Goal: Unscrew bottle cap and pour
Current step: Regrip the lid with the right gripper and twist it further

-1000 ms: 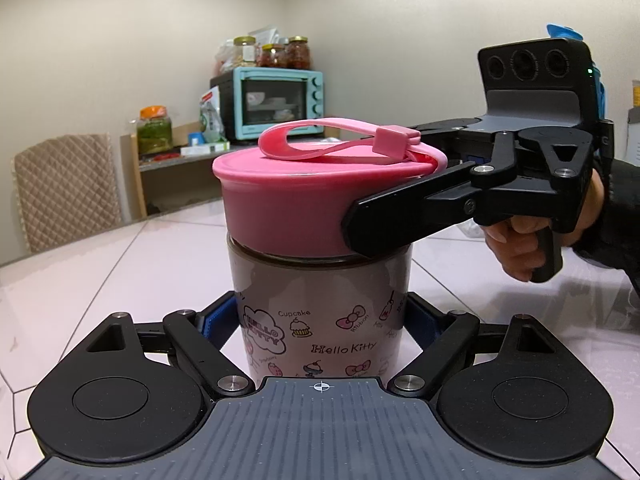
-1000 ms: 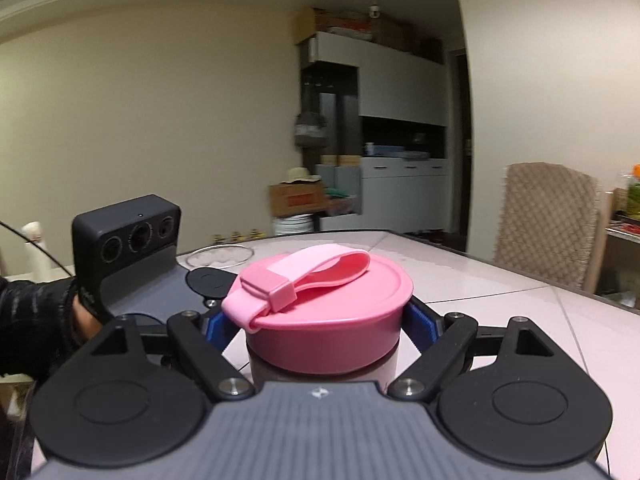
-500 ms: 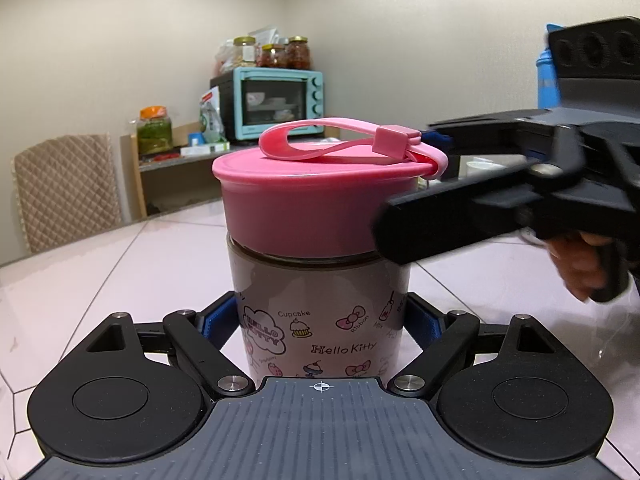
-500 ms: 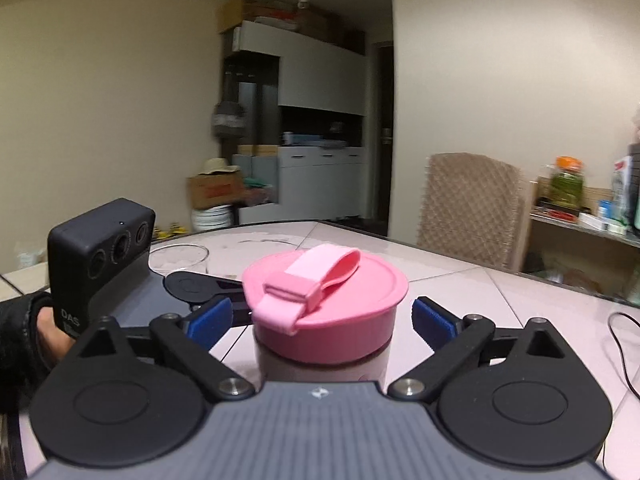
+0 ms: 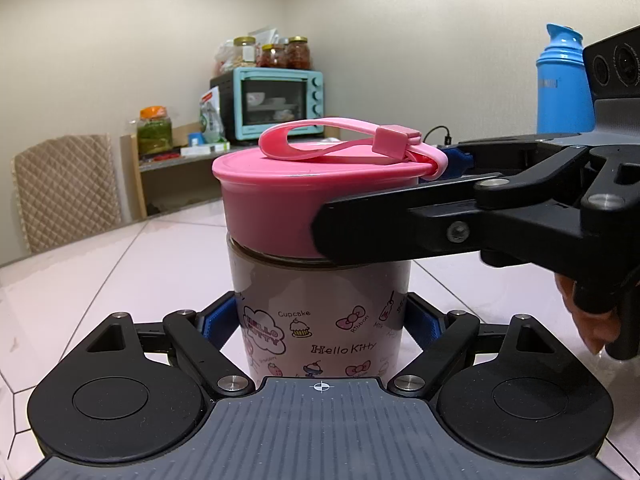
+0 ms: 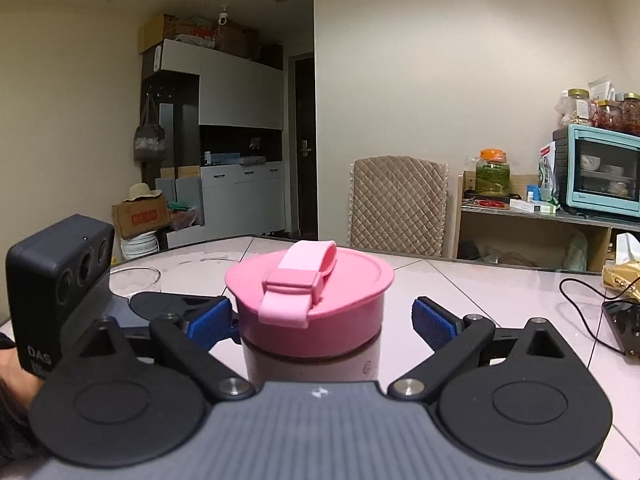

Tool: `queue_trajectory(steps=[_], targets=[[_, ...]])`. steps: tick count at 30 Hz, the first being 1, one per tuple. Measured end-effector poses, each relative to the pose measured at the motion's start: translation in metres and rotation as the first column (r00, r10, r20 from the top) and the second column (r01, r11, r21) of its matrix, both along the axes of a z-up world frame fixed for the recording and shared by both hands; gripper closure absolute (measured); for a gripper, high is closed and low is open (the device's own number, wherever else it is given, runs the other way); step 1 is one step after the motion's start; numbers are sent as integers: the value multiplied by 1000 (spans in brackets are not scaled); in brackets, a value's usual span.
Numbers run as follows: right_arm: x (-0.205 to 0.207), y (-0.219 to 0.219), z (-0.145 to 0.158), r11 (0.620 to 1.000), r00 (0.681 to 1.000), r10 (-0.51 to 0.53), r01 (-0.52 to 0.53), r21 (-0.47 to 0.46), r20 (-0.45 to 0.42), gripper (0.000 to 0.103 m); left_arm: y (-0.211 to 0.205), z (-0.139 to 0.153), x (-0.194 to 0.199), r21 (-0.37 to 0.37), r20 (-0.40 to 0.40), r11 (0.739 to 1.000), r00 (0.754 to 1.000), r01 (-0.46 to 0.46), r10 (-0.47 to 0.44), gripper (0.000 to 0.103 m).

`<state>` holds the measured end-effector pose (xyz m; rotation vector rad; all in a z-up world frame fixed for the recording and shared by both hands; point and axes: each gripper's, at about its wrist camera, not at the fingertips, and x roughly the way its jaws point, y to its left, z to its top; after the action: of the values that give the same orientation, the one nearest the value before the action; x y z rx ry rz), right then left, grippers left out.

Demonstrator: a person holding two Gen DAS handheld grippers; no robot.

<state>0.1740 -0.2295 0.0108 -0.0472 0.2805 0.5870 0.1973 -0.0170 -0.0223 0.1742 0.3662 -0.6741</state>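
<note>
- The left gripper [image 5: 322,320] is clamped on the lower body of the Hello Kitty bottle [image 5: 320,320], which stands upright on the pale tiled table [image 5: 120,280], its blue pads pressed against both sides.
- The right gripper [image 6: 320,320] is spread wide around the pink cap [image 6: 310,300]; in the right wrist view both blue pads stand apart from the cap, the right one more clearly than the left.
- The cap sits level on the bottle neck, with its pink strap [image 6: 304,276] looped across the top, so I judge it not yet removed.
- Risk 1: if the right jaws close too low, at the seam, they may pinch the bottle body as well as the cap, and the twist would fight the left grip.
- Risk 2: the smooth cap wall could slip in the pads during the turn, or the strap could snag a finger.
- Risk 3: a weak left hold would let the bottle spin or tip.
- The bottle is opaque, so its contents cannot be told.
- A clear glass bowl [image 6: 134,276] sits on the table behind the left gripper and looks empty; I take it as the likely pour target.
- A blue flask [image 5: 564,80] stands well apart, closed.
</note>
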Motion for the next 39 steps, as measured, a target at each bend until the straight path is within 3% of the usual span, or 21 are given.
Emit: queue_trajectory(steps=[5, 13, 15, 20, 23, 28, 35, 37, 39], targets=[[1, 10, -3, 999, 1000, -22, 22, 34, 1, 5, 0, 0, 0, 0, 0, 1000, 1000, 0, 0, 13], [-4, 19, -6, 998, 998, -63, 62, 15, 18, 7, 0, 0, 0, 0, 0, 1000, 1000, 0, 0, 13], [-4, 19, -7, 998, 998, -64, 64, 13, 21, 17, 0, 0, 0, 0, 0, 1000, 1000, 0, 0, 13], [-1, 10, -6, 1000, 999, 3, -2, -25, 36, 18, -1, 0, 1, 1, 0, 1000, 1000, 0, 0, 13], [9, -1, -4, 994, 994, 104, -103, -27, 25, 18, -1, 0, 0, 1, 1, 1000, 1000, 0, 0, 13], [30, -26, -2, 951, 952, 307, -307, -26, 10, 18, -1, 1, 0, 1, 0, 1000, 1000, 0, 0, 13], [63, -49, 3, 837, 837, 547, -547, -20, -8, 18, -2, 0, 0, 1, 1, 1000, 1000, 0, 0, 13], [65, -50, 6, 828, 828, 560, -560, -20, -16, 18, -1, 1, 0, 1, 1, 1000, 1000, 0, 0, 13], [61, -48, 8, 844, 844, 536, -536, -22, -19, 17, -1, 1, 1, 1, 0, 1000, 1000, 0, 0, 13]])
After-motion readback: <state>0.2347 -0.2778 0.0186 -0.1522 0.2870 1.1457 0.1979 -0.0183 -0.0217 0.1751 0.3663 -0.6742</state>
